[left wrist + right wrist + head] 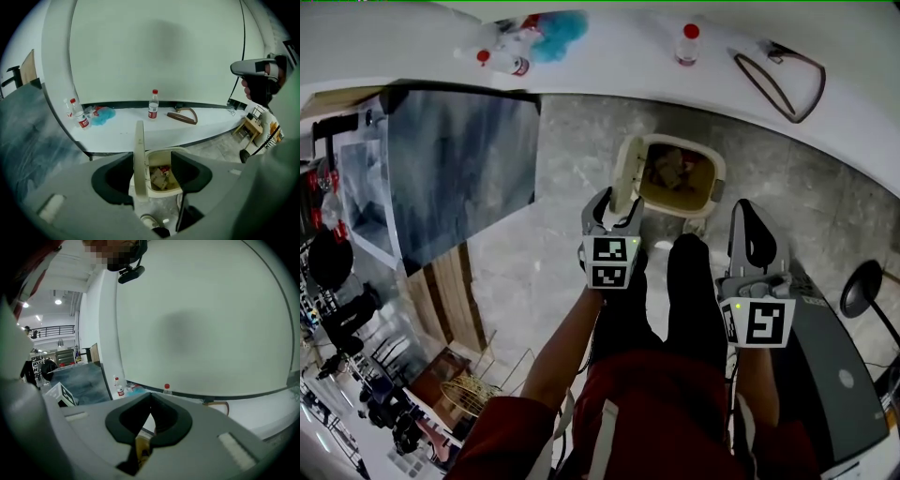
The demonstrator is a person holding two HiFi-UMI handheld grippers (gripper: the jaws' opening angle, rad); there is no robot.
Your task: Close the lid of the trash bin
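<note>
We see the bin [718, 183] on the floor at twelve o'clock from our feet. Its lid [626, 172] stands upright at the bin's nine o'clock edge, long axis vertical. Our left gripper [616, 211] gapes wide around the lid, seemingly not touching it. Our right gripper [748, 220] is pinched closed, empty.

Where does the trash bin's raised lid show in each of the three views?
Head view: lid upright, centre, left of the bin opening.
Left gripper view: lid lower centre, between the left gripper open jaws.
Right gripper view: lid not made out.
Shared landmark: red-capped bottle.
</note>
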